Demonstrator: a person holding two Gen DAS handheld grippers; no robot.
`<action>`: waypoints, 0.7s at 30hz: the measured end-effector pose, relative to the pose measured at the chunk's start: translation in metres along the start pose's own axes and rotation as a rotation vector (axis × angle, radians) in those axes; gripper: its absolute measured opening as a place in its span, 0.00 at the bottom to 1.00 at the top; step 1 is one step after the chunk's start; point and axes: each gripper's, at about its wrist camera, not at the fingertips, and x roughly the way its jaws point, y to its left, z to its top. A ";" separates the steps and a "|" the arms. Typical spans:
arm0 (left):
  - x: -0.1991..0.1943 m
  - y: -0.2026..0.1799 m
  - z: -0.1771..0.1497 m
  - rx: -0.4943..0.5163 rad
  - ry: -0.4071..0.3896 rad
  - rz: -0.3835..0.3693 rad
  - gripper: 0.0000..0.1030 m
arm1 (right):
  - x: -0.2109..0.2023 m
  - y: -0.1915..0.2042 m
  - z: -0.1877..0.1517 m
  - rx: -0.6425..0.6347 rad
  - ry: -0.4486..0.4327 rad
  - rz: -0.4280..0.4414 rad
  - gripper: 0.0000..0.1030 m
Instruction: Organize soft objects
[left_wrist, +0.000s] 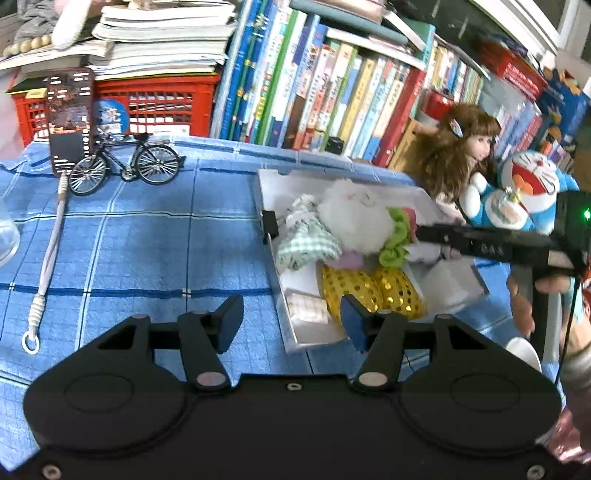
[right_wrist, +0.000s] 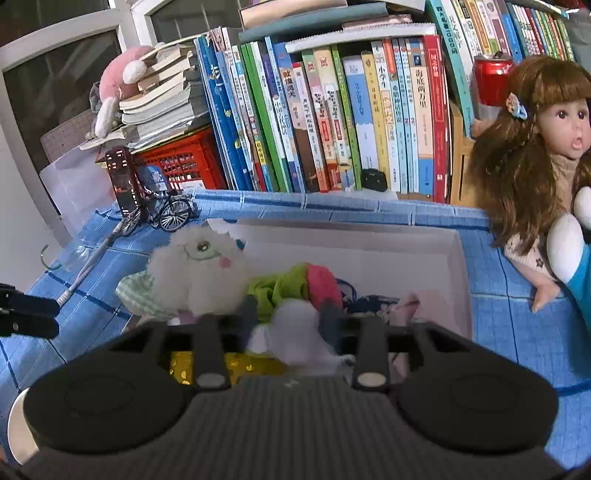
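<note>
The left gripper (left_wrist: 291, 317) hangs with its jaws spread wide and nothing between them, just at the near left corner of the white box (left_wrist: 266, 192) on the blue checked worktop (left_wrist: 147, 251). The right gripper (right_wrist: 290, 314) reaches into the box from the right; its fingers (right_wrist: 248, 310) flank a pale soft piece (right_wrist: 295, 325), which is blurred, so it seems pinched but I cannot tell for sure. Inside the box, nearest, lies a yellow sequined cloth (left_wrist: 369, 291); beyond it a green scrunchie (left_wrist: 397, 236), a green checked fabric (left_wrist: 308, 240) to the left and a white fluffy plush (left_wrist: 354, 218) on top. Farther left stands a model bicycle (left_wrist: 125, 166). To the right, a doll (left_wrist: 458, 155) and a blue cat plush (left_wrist: 524, 188) sit against the row of books (left_wrist: 332, 92).
</note>
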 end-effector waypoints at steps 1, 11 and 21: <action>-0.002 0.000 -0.001 -0.007 -0.007 0.009 0.59 | -0.002 0.000 -0.001 -0.001 0.000 -0.002 0.66; -0.026 -0.018 -0.034 -0.020 -0.117 0.035 0.72 | -0.063 0.011 -0.013 -0.019 -0.088 -0.043 0.77; -0.060 -0.049 -0.085 0.001 -0.237 0.045 0.75 | -0.141 0.056 -0.061 -0.164 -0.247 -0.123 0.85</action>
